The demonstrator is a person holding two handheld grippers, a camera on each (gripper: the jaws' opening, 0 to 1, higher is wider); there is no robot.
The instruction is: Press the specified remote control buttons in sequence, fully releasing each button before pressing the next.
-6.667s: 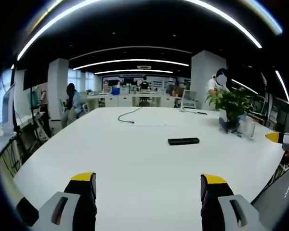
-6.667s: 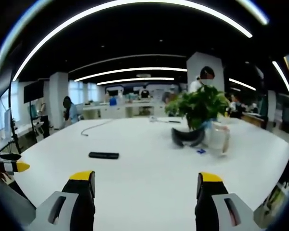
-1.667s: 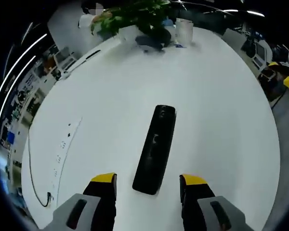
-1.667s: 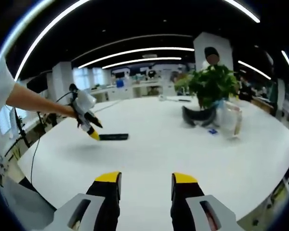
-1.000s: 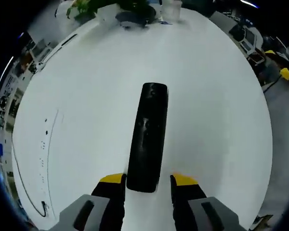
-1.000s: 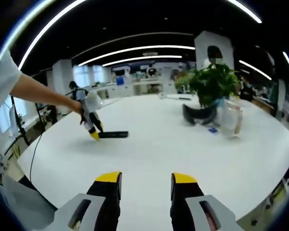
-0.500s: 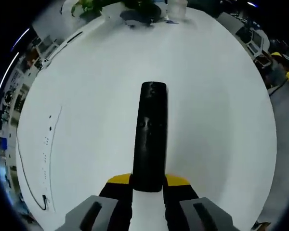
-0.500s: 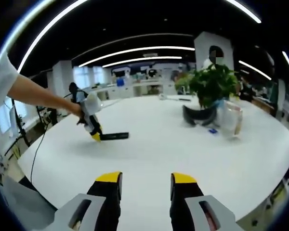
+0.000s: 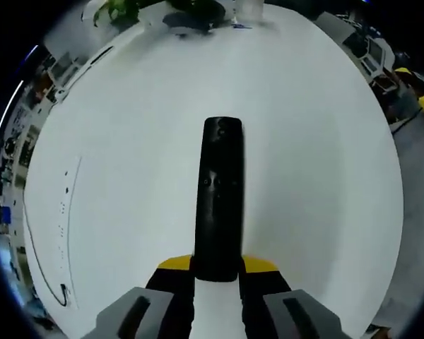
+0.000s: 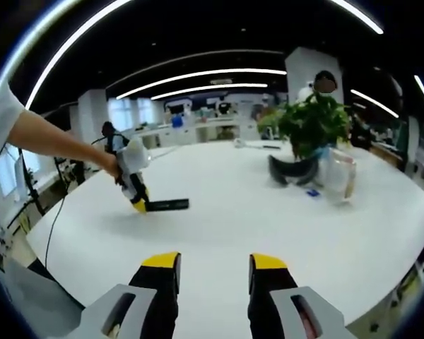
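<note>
A long black remote [image 9: 218,191] lies lengthwise on the white table [image 9: 318,162], buttons facing up. My left gripper [image 9: 217,265] is shut on its near end, a yellow-tipped jaw pressing each side. In the right gripper view the same remote [image 10: 169,205] lies flat on the table at the left. The left gripper [image 10: 136,203] holds its end there, tilted down from a person's outstretched arm [image 10: 49,141]. My right gripper [image 10: 215,263] hovers over the near part of the table, open with a narrow gap and nothing between its fingers.
A potted plant [image 10: 312,123], a dark curved object [image 10: 291,169] and a clear jug [image 10: 338,180] stand at the far right of the table. A thin cable [image 9: 60,296] lies near the table's left edge. People sit at desks behind.
Over the last second my left jaws have slid along the remote's near end and shut on it. The right gripper has stayed where it was.
</note>
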